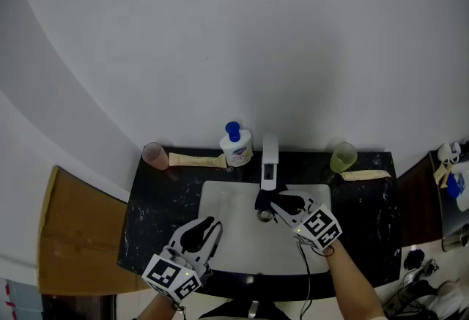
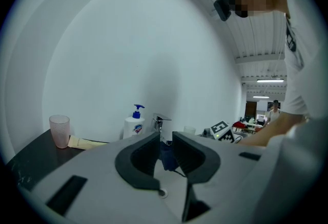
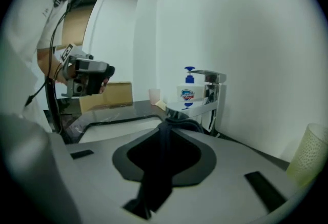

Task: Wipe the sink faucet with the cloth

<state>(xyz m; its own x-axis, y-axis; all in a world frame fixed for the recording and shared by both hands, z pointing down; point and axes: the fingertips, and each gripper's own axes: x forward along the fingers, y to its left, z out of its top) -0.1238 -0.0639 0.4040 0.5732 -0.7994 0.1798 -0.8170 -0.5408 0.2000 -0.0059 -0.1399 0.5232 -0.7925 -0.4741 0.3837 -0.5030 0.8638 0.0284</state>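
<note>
The chrome faucet [image 1: 270, 165] stands at the back of the white sink [image 1: 227, 245]. My right gripper [image 1: 282, 203] hangs just in front of the spout, shut on a dark cloth [image 1: 262, 201] that bunches under the spout's tip. In the right gripper view the cloth [image 3: 163, 156] runs up between the jaws of the right gripper [image 3: 168, 124] to the spout of the faucet [image 3: 214, 96]. My left gripper [image 1: 207, 225] hovers over the basin's left half. Its jaws stand slightly apart and hold nothing in the left gripper view [image 2: 164, 138]; through the gap the cloth [image 2: 166, 156] shows.
A white soap bottle [image 1: 236, 144] with a blue pump stands left of the faucet. A pink cup [image 1: 154, 155] and a beige tube [image 1: 196, 160] lie at back left, a green cup [image 1: 342, 157] and another tube [image 1: 364, 175] at back right. The black counter [image 1: 154, 216] surrounds the sink.
</note>
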